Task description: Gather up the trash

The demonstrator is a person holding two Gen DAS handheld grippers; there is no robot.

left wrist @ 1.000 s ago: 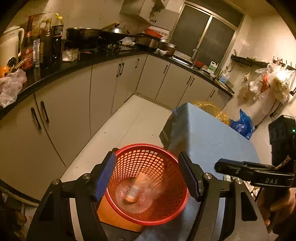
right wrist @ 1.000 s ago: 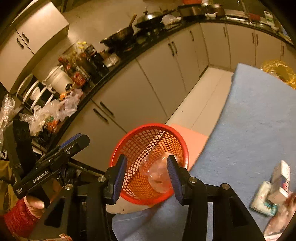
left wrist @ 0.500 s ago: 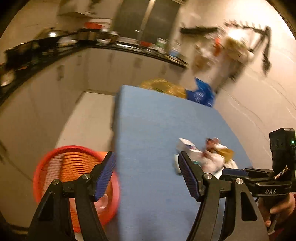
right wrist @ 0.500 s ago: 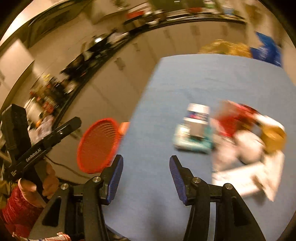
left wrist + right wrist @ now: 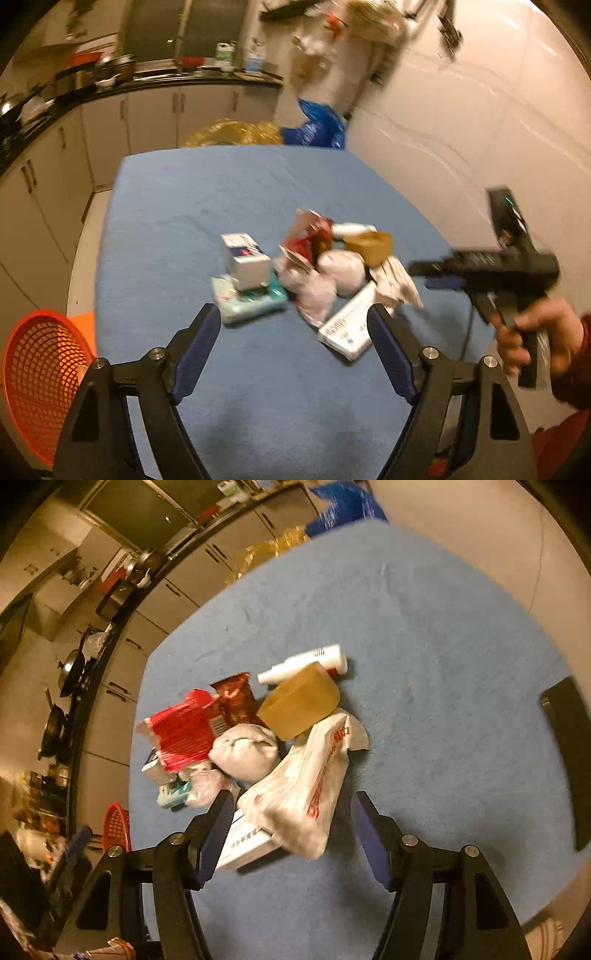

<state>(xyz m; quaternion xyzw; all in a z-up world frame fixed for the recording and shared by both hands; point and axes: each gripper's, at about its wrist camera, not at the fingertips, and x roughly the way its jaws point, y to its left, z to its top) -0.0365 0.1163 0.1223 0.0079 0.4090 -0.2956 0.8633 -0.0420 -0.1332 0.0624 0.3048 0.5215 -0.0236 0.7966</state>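
Note:
A pile of trash lies on the blue-covered table (image 5: 207, 199): a small white box (image 5: 245, 260) on a teal tissue pack (image 5: 247, 301), red wrappers (image 5: 188, 731), a brown paper cup (image 5: 301, 703), a white tube (image 5: 306, 662), a crumpled white wad (image 5: 245, 751), a white plastic bag (image 5: 306, 775) and a flat white box (image 5: 349, 325). My left gripper (image 5: 295, 332) is open and empty just in front of the pile. My right gripper (image 5: 290, 823) is open, its jaws either side of the plastic bag's near end. The red mesh basket (image 5: 37, 373) stands beside the table at lower left.
A black flat object (image 5: 570, 753) lies at the table's right edge. Kitchen counter and cabinets (image 5: 110, 114) run along the back and left. Blue (image 5: 317, 127) and yellow (image 5: 232, 133) bags sit behind the table. A wall (image 5: 461, 110) is to the right.
Both grippers have swung away from the red basket to the trash pile on the table. The right gripper dropped its item in the basket and now straddles the plastic bag.

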